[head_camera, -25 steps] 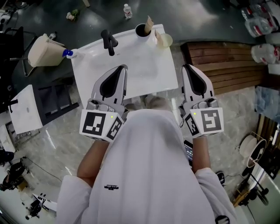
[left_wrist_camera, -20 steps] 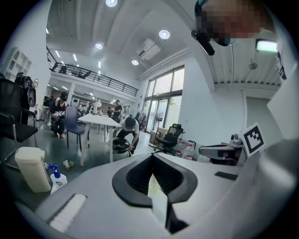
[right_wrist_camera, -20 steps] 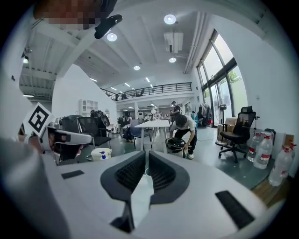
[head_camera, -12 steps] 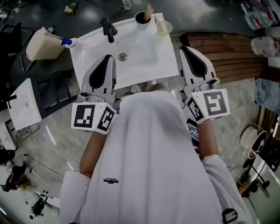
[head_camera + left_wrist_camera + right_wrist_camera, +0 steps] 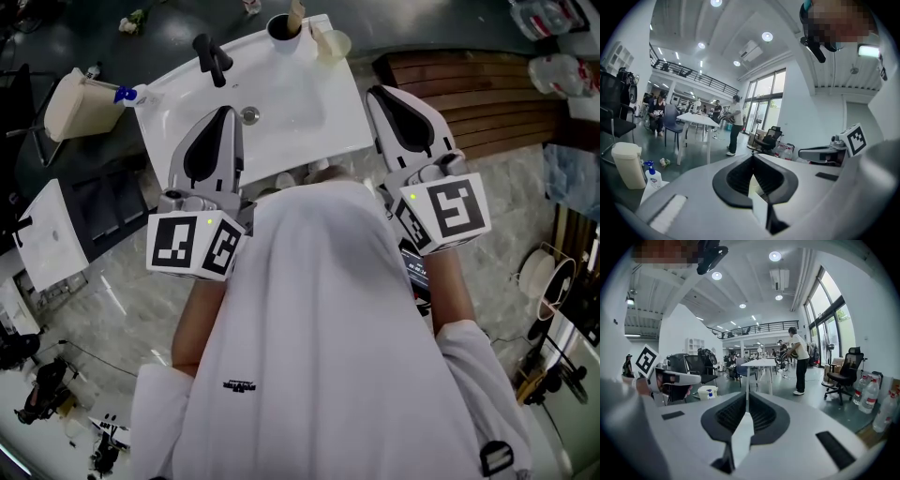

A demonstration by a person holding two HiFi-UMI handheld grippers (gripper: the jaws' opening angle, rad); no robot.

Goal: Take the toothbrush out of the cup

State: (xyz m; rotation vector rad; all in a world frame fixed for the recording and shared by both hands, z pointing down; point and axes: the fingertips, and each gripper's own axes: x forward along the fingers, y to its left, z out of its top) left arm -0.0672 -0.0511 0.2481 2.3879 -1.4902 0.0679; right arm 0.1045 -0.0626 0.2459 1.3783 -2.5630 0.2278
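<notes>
A dark cup [image 5: 280, 27] stands at the back rim of the white sink [image 5: 300, 112], with a pale toothbrush [image 5: 296, 13] sticking up out of it. A beige cup [image 5: 334, 43] sits just to its right. My left gripper [image 5: 226, 112] hovers over the sink's front left, shut, with nothing in it. My right gripper [image 5: 373, 92] is at the sink's right edge, shut and empty too. Both are well short of the cup. In the gripper views the left gripper [image 5: 751, 157] and the right gripper [image 5: 746, 398] point level across the room, and neither view shows the cup.
A black faucet [image 5: 208, 58] and a drain [image 5: 249, 114] are on the sink. A blue-topped spray bottle [image 5: 127, 94] and a beige bin [image 5: 70, 103] stand to the left. A wooden slatted bench [image 5: 469, 94] lies to the right. People, tables and chairs fill the hall beyond.
Both grippers have moved forward, up the picture and a little left, closer to the sink. The sink and cup now sit higher in the view. Both stayed shut.
</notes>
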